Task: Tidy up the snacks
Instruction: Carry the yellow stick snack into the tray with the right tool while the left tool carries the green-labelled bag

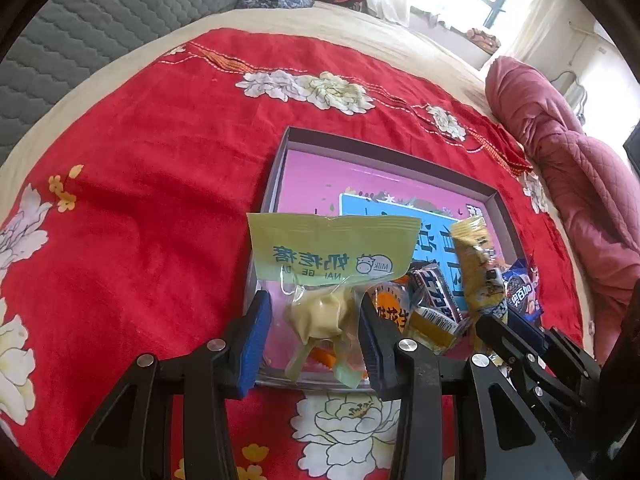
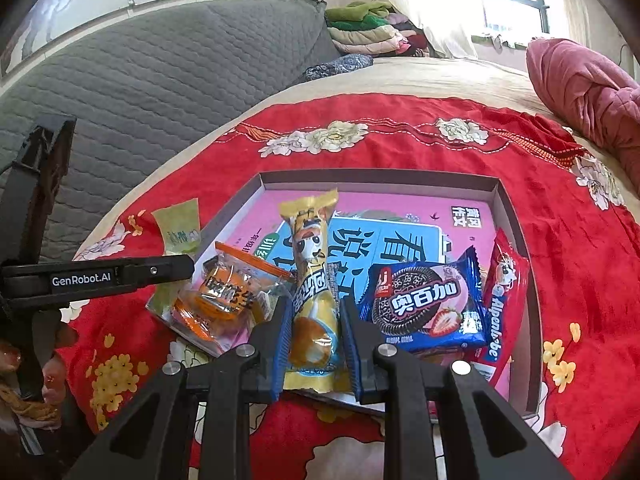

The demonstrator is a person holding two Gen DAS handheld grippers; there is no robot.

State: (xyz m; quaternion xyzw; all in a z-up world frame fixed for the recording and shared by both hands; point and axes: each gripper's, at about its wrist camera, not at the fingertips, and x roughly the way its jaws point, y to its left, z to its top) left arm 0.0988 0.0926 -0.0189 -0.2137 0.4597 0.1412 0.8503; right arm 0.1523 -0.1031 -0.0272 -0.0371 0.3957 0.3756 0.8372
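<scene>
1. A pale green plastic milk-candy packet (image 1: 320,280) is clamped upright by the left gripper (image 1: 316,336) over the near left corner of the shallow grey cardboard box (image 2: 380,176).
2. An orange transparent snack pouch (image 2: 224,300) is seen lying in the box.
3. A tall yellow cartoon-printed wrapper (image 2: 310,280) is gripped by the right gripper (image 2: 312,344).
4. A blue biscuit packet (image 2: 424,304) lies further right.

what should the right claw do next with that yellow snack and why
Probably lower it and let go into the shallow box. The right claw is shut on the yellow snack packet, held above the box, where the blue cookie pack already lies, with free space just beside it.
</scene>
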